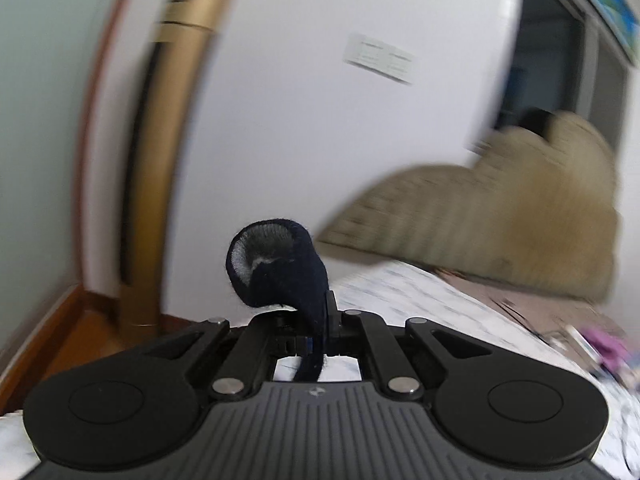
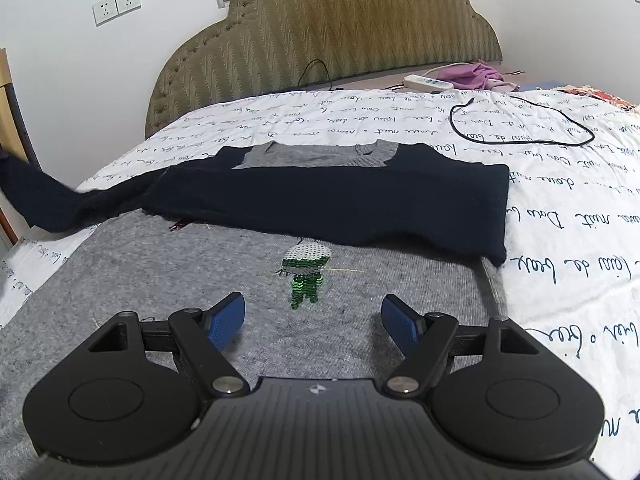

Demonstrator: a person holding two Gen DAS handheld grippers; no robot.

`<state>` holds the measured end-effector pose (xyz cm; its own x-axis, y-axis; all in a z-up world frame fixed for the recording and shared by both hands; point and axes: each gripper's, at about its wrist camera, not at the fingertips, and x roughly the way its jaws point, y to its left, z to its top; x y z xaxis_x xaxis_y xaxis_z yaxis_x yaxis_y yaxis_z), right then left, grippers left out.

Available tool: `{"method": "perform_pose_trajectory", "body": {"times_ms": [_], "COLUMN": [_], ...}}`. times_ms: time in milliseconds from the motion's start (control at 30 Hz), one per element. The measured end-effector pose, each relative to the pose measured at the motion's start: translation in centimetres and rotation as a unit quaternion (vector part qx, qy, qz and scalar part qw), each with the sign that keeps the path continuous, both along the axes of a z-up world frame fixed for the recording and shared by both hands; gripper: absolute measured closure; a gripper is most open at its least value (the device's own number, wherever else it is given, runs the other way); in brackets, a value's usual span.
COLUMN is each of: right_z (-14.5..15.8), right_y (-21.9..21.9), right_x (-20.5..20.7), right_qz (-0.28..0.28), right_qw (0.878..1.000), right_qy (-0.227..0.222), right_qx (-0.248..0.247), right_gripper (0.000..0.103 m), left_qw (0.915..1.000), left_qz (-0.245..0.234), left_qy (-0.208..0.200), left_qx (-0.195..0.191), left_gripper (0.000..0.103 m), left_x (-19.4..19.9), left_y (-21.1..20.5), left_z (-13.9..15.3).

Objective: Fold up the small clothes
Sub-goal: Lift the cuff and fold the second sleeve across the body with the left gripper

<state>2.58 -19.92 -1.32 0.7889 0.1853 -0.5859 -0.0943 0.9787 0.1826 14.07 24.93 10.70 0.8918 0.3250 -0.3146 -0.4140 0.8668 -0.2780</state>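
Note:
A small grey and navy sweater point(image 2: 168, 280) lies flat on the bed, with a green sequin figure point(image 2: 306, 270) on its grey body. One navy sleeve point(image 2: 360, 200) is folded across the chest. The other navy sleeve point(image 2: 52, 204) stretches off to the left, lifted off the bed. My left gripper point(image 1: 316, 320) is shut on that sleeve's cuff point(image 1: 276, 264), raised in the air; this view is motion-blurred. My right gripper point(image 2: 312, 320) is open and empty, low over the grey body, just short of the sequin figure.
The bed has a white sheet with script print point(image 2: 560, 208) and an olive padded headboard point(image 2: 328, 32). A black cable point(image 2: 520, 124), a white power strip point(image 2: 428, 82) and purple cloth point(image 2: 476, 74) lie at the far right. A gold standing unit point(image 1: 176, 120) stands by the left wall.

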Motion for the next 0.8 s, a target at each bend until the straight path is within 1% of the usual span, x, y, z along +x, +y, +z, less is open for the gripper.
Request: {"method": "perform_pose_trajectory", "body": {"times_ms": [100, 200, 267, 400, 467, 633, 800], "right_z": [0.0, 0.0, 0.0, 0.1, 0.1, -0.2, -0.4], "right_y": [0.0, -0.2, -0.4, -0.9, -1.3, -2.0, -2.6], "right_x": [-0.1, -0.2, -0.3, -0.7, -0.9, -1.3, -1.5], "right_qz": [0.001, 0.0, -0.002, -0.009, -0.013, -0.02, -0.027], "right_qw": [1.0, 1.0, 1.0, 1.0, 1.0, 1.0, 1.0], "right_qy": [-0.001, 0.001, 0.001, -0.002, -0.001, 0.001, 0.003], "right_qx": [0.0, 0.0, 0.002, 0.005, 0.006, 0.01, 0.012], "right_gripper": [0.025, 0.025, 0.025, 0.025, 0.025, 0.025, 0.025], "left_qw": [0.9984, 0.9941, 0.9899, 0.9786, 0.9711, 0.9512, 0.9241], "left_qz": [-0.053, -0.106, -0.138, -0.191, -0.221, -0.287, -0.353], "left_qy": [-0.003, -0.001, 0.001, 0.0, 0.0, 0.013, 0.036], "left_qx": [0.019, 0.023, 0.032, 0.076, 0.091, 0.112, 0.143], "left_gripper": [0.099, 0.099, 0.099, 0.099, 0.099, 0.099, 0.099], "left_x": [1.6, 3.0, 4.1, 5.6, 5.9, 6.0, 4.9], "left_y": [-3.9, -7.8, -10.7, -16.7, -20.0, -26.9, -33.5], "left_z": [0.2, 0.4, 0.5, 0.6, 0.5, -1.0, -3.7]}}
